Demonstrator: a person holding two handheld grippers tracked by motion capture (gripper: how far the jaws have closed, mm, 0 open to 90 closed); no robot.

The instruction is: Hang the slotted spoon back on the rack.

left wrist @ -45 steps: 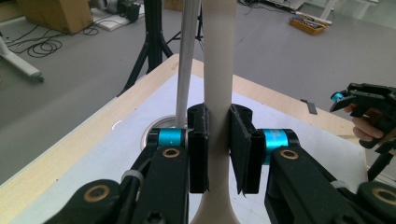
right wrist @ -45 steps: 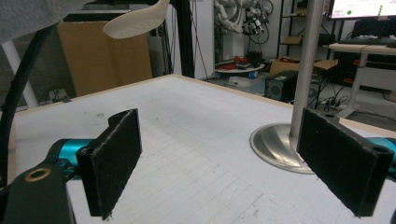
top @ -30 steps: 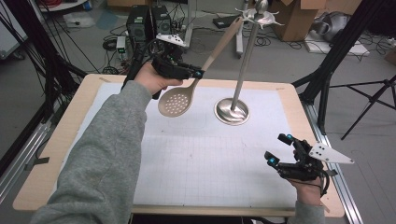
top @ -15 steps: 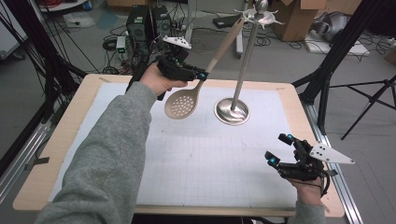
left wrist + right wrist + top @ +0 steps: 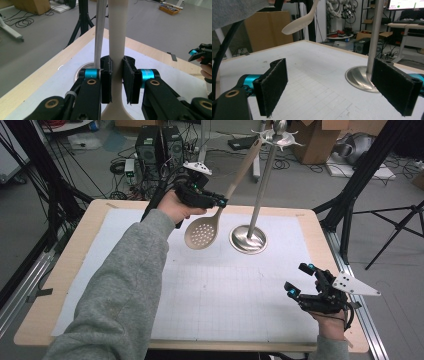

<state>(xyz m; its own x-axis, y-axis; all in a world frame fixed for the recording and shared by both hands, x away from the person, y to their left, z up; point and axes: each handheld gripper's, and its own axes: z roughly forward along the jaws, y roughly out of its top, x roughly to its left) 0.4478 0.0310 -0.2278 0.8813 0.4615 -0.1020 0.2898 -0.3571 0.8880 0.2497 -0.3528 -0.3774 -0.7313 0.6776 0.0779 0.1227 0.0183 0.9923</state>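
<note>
we see the left gripper clamped on the handle of the beige slotted spoon, held in the air beside the metal stand, while the right gripper rests wide apart and empty near the table's right front edge.

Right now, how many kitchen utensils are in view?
1: a beige slotted spoon, held in the air by the left gripper beside the metal stand. Its hooks look empty.
</note>
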